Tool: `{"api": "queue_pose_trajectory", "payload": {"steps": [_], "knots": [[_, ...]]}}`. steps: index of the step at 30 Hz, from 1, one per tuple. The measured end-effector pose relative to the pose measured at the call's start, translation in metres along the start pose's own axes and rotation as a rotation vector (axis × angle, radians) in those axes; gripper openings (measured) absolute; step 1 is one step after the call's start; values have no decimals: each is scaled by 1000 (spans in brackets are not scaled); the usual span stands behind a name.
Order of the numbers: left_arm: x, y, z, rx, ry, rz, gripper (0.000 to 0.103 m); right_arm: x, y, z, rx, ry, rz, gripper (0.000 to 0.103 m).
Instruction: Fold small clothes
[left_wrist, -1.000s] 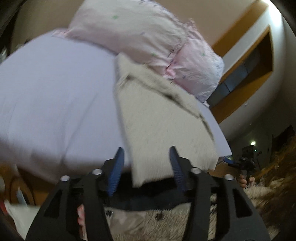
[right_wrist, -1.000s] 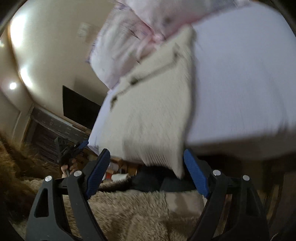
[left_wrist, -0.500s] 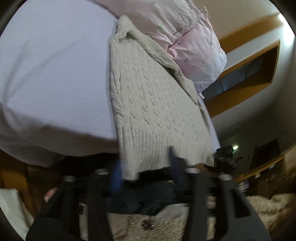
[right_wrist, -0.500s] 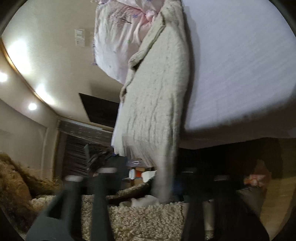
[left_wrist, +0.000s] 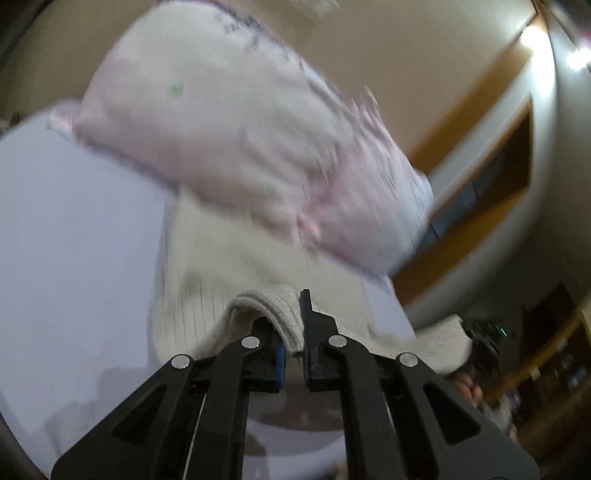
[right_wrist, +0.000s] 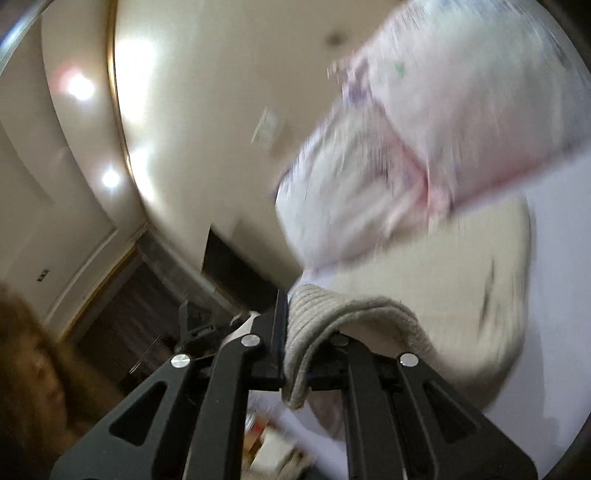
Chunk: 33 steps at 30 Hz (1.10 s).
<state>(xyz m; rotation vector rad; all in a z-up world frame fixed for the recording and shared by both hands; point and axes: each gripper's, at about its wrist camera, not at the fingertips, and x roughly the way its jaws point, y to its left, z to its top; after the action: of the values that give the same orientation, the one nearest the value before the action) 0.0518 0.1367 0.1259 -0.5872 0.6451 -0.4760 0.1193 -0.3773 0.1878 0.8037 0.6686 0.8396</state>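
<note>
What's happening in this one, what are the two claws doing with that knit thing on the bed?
A person is working a cream knit sweater laid on a bed below pink pillows. The left claw is shut on the ribbed hem at one corner, and the right claw is shut on the other. The hem is raised off the bed, apparently for a first fold. Both views are motion-blurred.

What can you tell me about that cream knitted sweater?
The sweater is cream, ribbed wool-like knit, lying on the pale lilac bed sheet with its far end against a pink pillow. Its near hem is pinched and lifted: one corner in the left hand-held gripper, the other in the right hand-held gripper. Motion blur hides finer detail.
</note>
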Motion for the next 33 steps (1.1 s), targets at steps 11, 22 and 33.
{"api": "queue_pose_trajectory", "payload": {"steps": [11, 22, 33], "knots": [[162, 69, 64, -150, 157, 211, 14, 92, -146, 71, 247, -104, -753, 73], [131, 103, 45, -215, 214, 260, 64, 78, -115, 42, 146, -79, -667, 96], [153, 81, 19, -356, 149, 86, 16, 49, -107, 20, 161, -42, -564, 96]]}}
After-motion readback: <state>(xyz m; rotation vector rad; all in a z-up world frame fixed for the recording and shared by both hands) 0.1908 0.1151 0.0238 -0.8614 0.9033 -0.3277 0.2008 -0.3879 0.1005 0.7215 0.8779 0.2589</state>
